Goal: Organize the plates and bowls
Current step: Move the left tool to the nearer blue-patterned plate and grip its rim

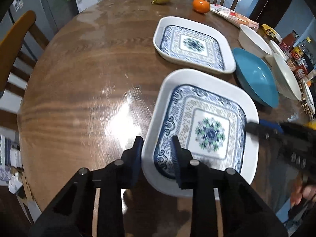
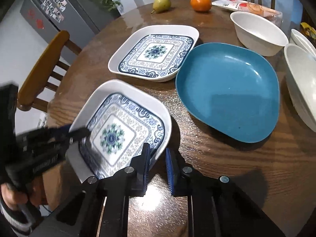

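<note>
The round wooden bench [image 1: 79, 75] carries everything, with wooden chairs [image 2: 41, 69] drawn up around its rim. Largest on it is the teal dish [image 2: 227, 90], lying flat toward the bench's right side. Just left of it, nearer the bench's middle, sits one square blue-patterned plate [image 2: 154, 53], flat on the wood and very close to the teal dish's rim, perhaps touching. A second square blue-patterned plate [image 1: 201, 126] is at the near edge of the bench, tilted, with both grippers on it. The left gripper [image 1: 158, 156] has its jaws straddling the plate's left rim, one pad outside against the wall and one inside on the pattern, clenched on it. The right gripper [image 2: 157, 158] grasps the opposite rim: its left jaw lies inside the plate, its right jaw outside, the white wall between them. Each gripper appears blurred in the other's view. Along the right edge stand white bowls [image 2: 256, 33], one round and deep, the others stacked and cut off by the frame. At the far edge lie a packet [image 2: 248, 7], an orange [image 2: 199, 4] and a green pear [image 2: 162, 3], well apart from the plates.
</note>
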`<move>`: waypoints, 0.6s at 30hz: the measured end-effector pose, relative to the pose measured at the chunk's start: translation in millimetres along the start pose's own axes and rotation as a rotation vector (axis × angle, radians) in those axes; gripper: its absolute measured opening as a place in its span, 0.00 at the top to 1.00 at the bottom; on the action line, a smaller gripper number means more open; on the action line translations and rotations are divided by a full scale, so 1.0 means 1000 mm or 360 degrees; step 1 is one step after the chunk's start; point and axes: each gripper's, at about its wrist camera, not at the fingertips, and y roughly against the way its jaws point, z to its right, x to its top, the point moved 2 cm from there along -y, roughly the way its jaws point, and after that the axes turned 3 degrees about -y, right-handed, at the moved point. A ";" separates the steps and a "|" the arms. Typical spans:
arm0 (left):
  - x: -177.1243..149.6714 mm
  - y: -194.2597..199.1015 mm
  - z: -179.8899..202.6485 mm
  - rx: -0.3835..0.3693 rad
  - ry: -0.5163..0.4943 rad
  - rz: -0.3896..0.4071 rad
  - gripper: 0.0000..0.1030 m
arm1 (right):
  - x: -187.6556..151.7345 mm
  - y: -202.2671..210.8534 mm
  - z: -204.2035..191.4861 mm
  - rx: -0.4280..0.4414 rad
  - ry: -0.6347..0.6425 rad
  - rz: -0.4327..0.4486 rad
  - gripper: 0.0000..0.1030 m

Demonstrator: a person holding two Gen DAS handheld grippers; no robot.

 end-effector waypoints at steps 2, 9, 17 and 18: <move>-0.014 0.009 0.009 -0.0024 0.0041 0.0008 0.75 | -0.001 0.008 0.002 0.0006 0.0037 -0.0002 0.86; -0.049 0.026 0.045 -0.0070 0.0130 0.0025 0.77 | -0.015 0.032 0.019 0.0009 0.0119 -0.0065 0.87; -0.056 0.012 0.072 -0.0088 0.0112 -0.0035 0.77 | -0.025 0.034 0.041 -0.0078 0.0118 -0.0111 0.87; -0.055 0.012 0.073 -0.0081 0.0110 -0.0031 0.77 | -0.026 0.034 0.042 -0.0077 0.0117 -0.0117 0.87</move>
